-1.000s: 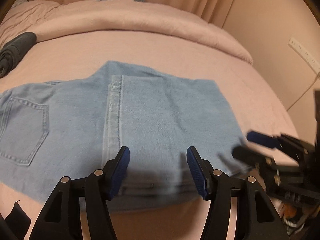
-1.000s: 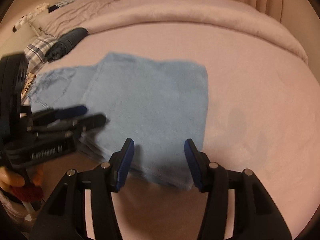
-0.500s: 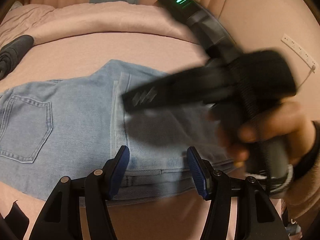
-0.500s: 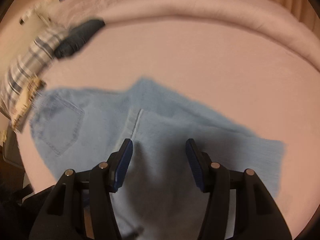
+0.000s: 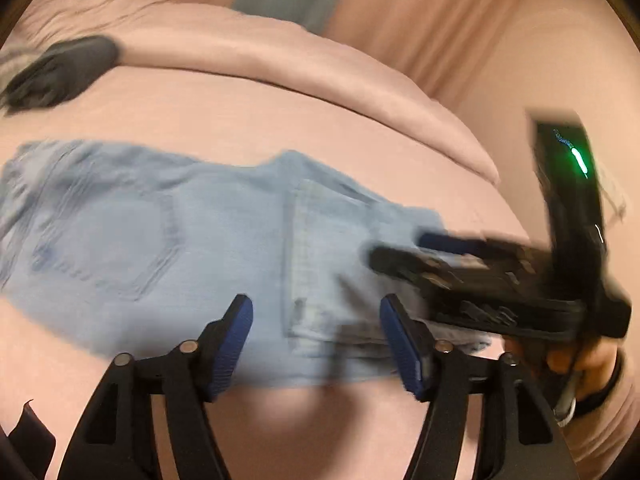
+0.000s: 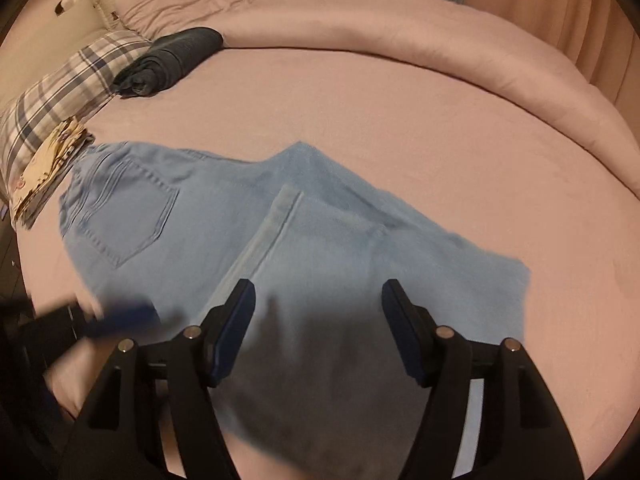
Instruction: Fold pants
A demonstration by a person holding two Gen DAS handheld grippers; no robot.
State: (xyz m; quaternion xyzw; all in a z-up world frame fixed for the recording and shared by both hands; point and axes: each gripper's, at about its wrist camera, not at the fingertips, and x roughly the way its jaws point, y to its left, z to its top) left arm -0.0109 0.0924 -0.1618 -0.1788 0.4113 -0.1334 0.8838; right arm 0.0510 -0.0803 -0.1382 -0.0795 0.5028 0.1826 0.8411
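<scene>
At the far left edge of the bed [image 6: 400, 128], seen from my right wrist, a plaid pillow [image 6: 60, 92] leans against the pink sheet, with a floral cloth [image 6: 44, 168] bunched just below it at the bed's left side. Beside the pillow, toward the head of the bed, lies a rolled dark garment [image 6: 168, 60], well apart from the denim.

The pants [image 6: 248, 240] lie flat on the sheet, light blue, in the near half of the bed. The seat end with its back pocket [image 6: 128, 216] points to the left edge; the legs are folded back over themselves, and a pale hem band [image 6: 272, 228] runs across the top layer near the middle. The folded end spreads out toward the right, ending well short of the bed's right edge.

My left gripper [image 5: 316, 344] hangs over the near edge of the denim, just by that hem band. Its jaws are spreading at this moment, and nothing is pinched: the cloth lies under the gap, not between the pads.

My right gripper [image 6: 318, 328] hovers over the folded legs, casting a dark shadow on them. Its jaws are spreading too, with the fabric below them and no cloth gripped. From the left wrist it shows as a blurred black shape at the right, a green light [image 5: 578, 158] glowing on its body and a hand [image 5: 580, 360] wrapped around it.

A heaped pink duvet [image 6: 440, 28] borders the far edge of the bed, with curtains [image 5: 400, 20] behind it.
</scene>
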